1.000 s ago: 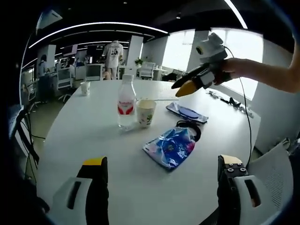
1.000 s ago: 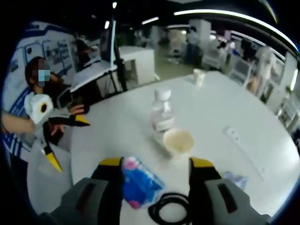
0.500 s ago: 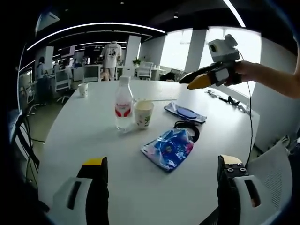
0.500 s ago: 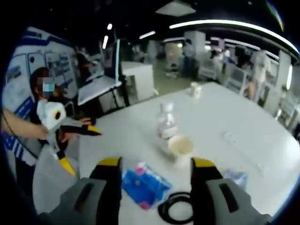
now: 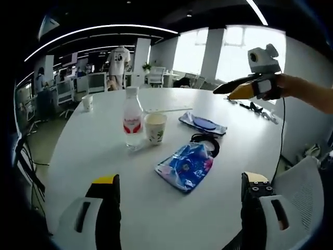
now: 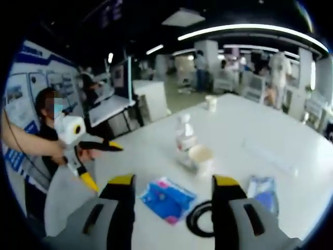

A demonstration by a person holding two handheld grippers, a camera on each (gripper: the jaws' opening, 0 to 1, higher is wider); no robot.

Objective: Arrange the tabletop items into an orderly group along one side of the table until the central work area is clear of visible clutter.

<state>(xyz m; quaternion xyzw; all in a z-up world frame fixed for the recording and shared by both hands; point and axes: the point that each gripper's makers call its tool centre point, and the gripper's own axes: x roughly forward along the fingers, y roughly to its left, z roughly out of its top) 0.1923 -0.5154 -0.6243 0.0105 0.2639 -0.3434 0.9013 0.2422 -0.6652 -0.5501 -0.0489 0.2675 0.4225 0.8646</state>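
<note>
On the round white table (image 5: pixel 83 156) a clear water bottle (image 5: pixel 132 117) with a red label stands beside a paper cup (image 5: pixel 155 127). A blue snack bag (image 5: pixel 186 165) lies nearer, with a black cable coil (image 5: pixel 207 145) and a flat blue packet (image 5: pixel 202 124) behind it. My left gripper (image 5: pixel 180 179) is open, held back from the bag over the near edge. My right gripper (image 5: pixel 250 89) hovers high at the right in a hand. In the right gripper view the right gripper (image 6: pixel 174 180) is open above the snack bag (image 6: pixel 167 199), coil (image 6: pixel 200 221), cup (image 6: pixel 201 156) and bottle (image 6: pixel 184 138).
A second paper cup (image 5: pixel 87 101) stands far off at the table's left side. A thin white strip (image 5: pixel 169 110) lies behind the bottle. Dark cables (image 5: pixel 255 110) rest on the right rim. A white chair (image 5: pixel 307 182) is at the near right. The left gripper (image 6: pixel 101 164) shows open beyond the edge.
The right gripper has risen and drawn back to the right, away from the items. Both views have pulled back a little. The things on the table lie as before.
</note>
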